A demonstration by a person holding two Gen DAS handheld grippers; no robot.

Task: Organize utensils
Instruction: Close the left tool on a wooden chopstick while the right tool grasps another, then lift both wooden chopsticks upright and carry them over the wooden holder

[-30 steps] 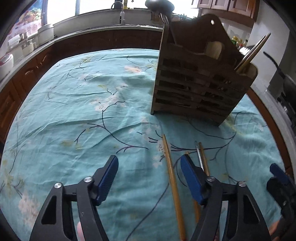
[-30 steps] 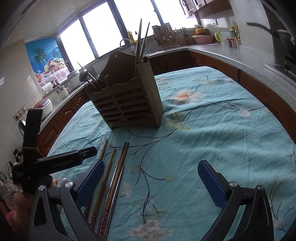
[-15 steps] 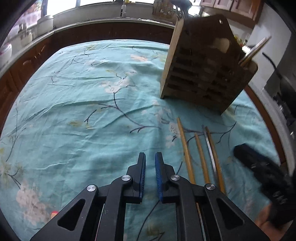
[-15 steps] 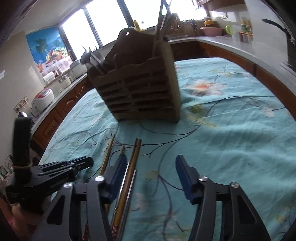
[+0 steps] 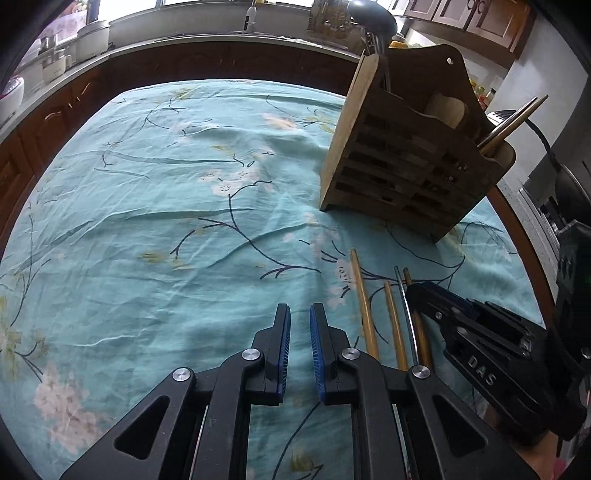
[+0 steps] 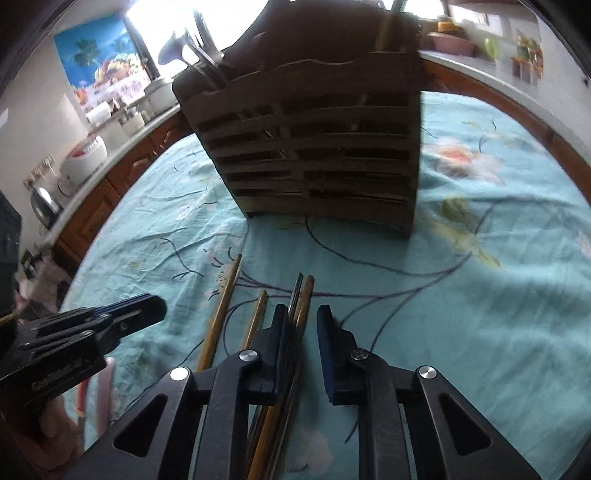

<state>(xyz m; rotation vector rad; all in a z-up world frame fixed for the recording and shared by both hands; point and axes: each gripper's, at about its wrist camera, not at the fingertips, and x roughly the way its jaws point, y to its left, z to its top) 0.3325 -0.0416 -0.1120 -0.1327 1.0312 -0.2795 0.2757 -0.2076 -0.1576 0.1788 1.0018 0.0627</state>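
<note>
Several chopsticks (image 5: 364,299) lie side by side on the teal floral cloth in front of a slatted wooden utensil holder (image 5: 410,162). They also show in the right wrist view (image 6: 221,310), below the holder (image 6: 314,147). My left gripper (image 5: 300,321) is shut and empty, just left of the chopsticks. My right gripper (image 6: 302,319) is nearly closed, its jaws on either side of the rightmost wooden and metal chopsticks (image 6: 301,295); whether the pads touch them is unclear. It also shows in the left wrist view (image 5: 436,295).
The holder contains a ladle (image 5: 373,18) and upright chopsticks (image 5: 513,123). Wooden cabinets and a counter (image 5: 110,51) with pots ring the table. Appliances (image 6: 81,158) stand on the left counter.
My right gripper has moved forward and closed from half open to a narrow gap around the rightmost chopsticks. My left gripper, open a second ago, stays shut and has shifted slightly.
</note>
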